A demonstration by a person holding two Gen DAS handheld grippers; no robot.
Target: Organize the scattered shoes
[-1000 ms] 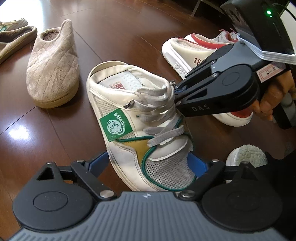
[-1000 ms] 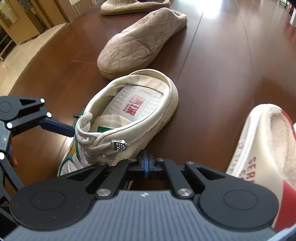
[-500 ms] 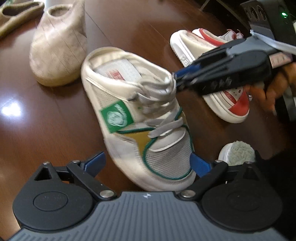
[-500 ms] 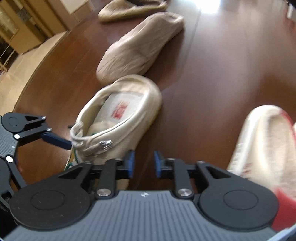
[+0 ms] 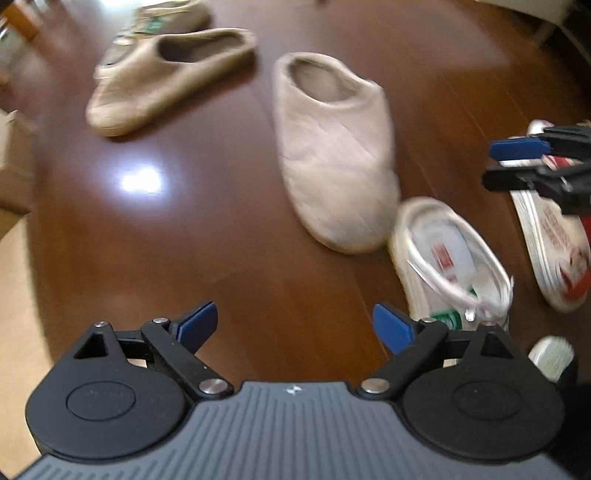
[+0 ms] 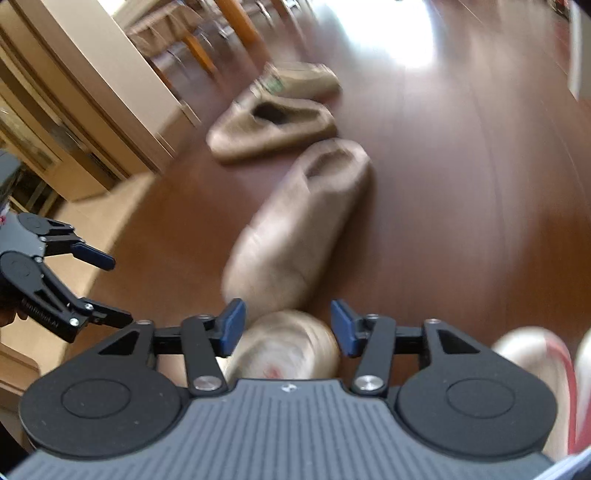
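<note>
A white and green sneaker lies on the dark wood floor at the lower right of the left wrist view, beside a beige quilted slipper. In the right wrist view the sneaker's heel shows blurred just below my right gripper, which is open and empty above it. My left gripper is open and empty over bare floor, left of the sneaker. A second beige slipper lies farther back, with another shoe behind it. The right gripper also shows at the right edge of the left wrist view.
A white and red shoe lies at the far right, also seen in the right wrist view. A white fleecy object sits at the lower right. Light wood furniture and a pale floor strip border the left side.
The right gripper let go of the sneaker and opened. Both grippers pulled back and up; the sneaker now lies on the floor, to the right of the left gripper.
</note>
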